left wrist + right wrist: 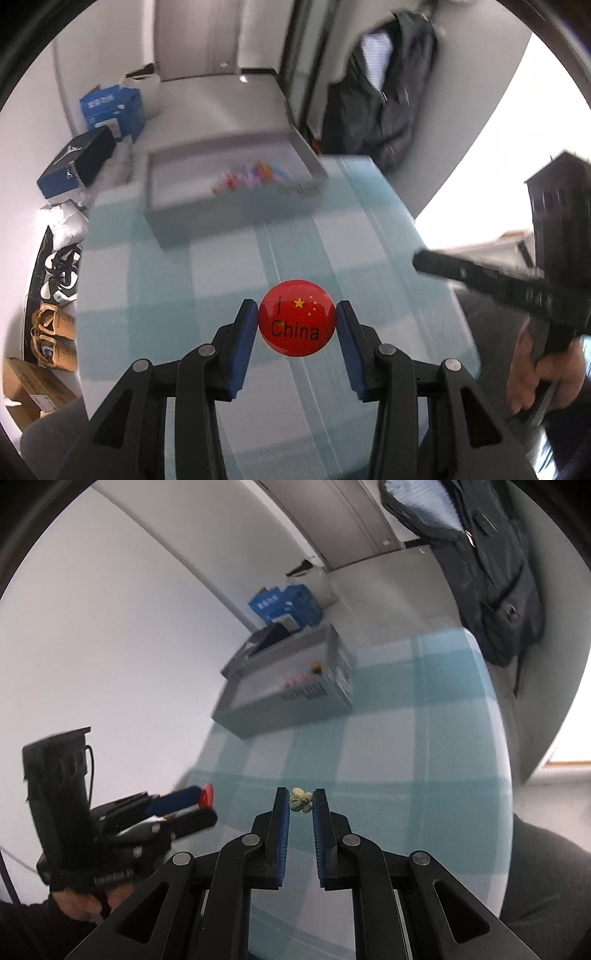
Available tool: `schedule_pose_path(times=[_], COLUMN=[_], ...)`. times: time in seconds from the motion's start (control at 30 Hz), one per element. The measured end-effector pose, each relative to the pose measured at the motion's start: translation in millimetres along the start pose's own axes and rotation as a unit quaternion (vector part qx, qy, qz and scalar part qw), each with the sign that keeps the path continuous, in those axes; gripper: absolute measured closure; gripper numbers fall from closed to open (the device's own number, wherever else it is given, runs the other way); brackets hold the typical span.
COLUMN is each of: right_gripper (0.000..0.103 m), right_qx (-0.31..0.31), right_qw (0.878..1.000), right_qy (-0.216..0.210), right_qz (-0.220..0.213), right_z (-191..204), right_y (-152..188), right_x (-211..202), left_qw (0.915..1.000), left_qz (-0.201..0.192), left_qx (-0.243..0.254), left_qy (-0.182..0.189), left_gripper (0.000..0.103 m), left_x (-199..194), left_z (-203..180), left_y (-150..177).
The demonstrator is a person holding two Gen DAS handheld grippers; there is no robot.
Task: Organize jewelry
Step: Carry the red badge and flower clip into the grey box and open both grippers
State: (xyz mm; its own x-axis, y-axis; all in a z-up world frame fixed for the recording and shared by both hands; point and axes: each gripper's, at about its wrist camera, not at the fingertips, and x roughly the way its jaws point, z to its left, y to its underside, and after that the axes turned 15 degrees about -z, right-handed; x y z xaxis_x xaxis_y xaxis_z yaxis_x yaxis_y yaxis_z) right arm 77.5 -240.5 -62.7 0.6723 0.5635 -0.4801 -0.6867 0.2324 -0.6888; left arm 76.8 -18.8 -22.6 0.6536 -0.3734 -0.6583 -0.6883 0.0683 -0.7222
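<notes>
a: which step is this?

b: carrying, by the look of it. the left gripper [297,325] pinches a glossy red round "china" badge [297,323] above the near part of the teal checked tablecloth [229,273]. the right gripper [301,801], nearly pressed together, nips a small pale flower-shaped ornament [301,800].

a: and next?

b: likely both go into the grey open box [184,218] at the cloth's far end, where bright small pieces [255,173] lie blurred; each needs a clean release above it.
</notes>
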Motion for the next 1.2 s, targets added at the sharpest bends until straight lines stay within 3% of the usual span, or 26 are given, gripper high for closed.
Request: schedule_pose_path(times=[0.37,0.57,0.8,1.0,1.13,1.2], right_gripper=[0.092,0.092,0.091,0.091,0.089,0.081], right_qx=[0.000,-0.016,-0.013,-0.006,-0.014,-0.015], right_qw=[0.998,0.998,0.999,0.999,0.999,0.999], right_qy=[-0.059,-0.059,-0.036,-0.021,-0.014,-0.009], right_qz=[-0.015,-0.001,0.036,0.048,0.049,0.049], right_z=[26.6,40.7,31.6,15.1,14.1,13.8], right_y=[-77.0,-108.2,-108.2,-99.9,-100.2,-102.1], right_x=[41.4,83.9,136.6,156.1,158.0,158.3], left_qw=[0.9978,0.9957,0.9948,0.9938,0.9935,0.9939], left_qz=[-0.050,-0.059,-0.041,-0.025,-0.013,0.009], left_qx=[-0.038,-0.067,-0.091,-0.106,-0.113,-0.110], left_qy=[-0.018,-0.024,-0.021,-0.020,-0.004,0.004], left_gripper=[0.065,0.065,0.065,0.065,0.065,0.065], left_x=[33.7,50.4,74.0,85.7,90.8,95.8], left_z=[38.6,56.1,72.9,83.4,83.7,82.8], left_y=[-80.6,-82.6,-80.3,-79.1,-81.1,-82.8])
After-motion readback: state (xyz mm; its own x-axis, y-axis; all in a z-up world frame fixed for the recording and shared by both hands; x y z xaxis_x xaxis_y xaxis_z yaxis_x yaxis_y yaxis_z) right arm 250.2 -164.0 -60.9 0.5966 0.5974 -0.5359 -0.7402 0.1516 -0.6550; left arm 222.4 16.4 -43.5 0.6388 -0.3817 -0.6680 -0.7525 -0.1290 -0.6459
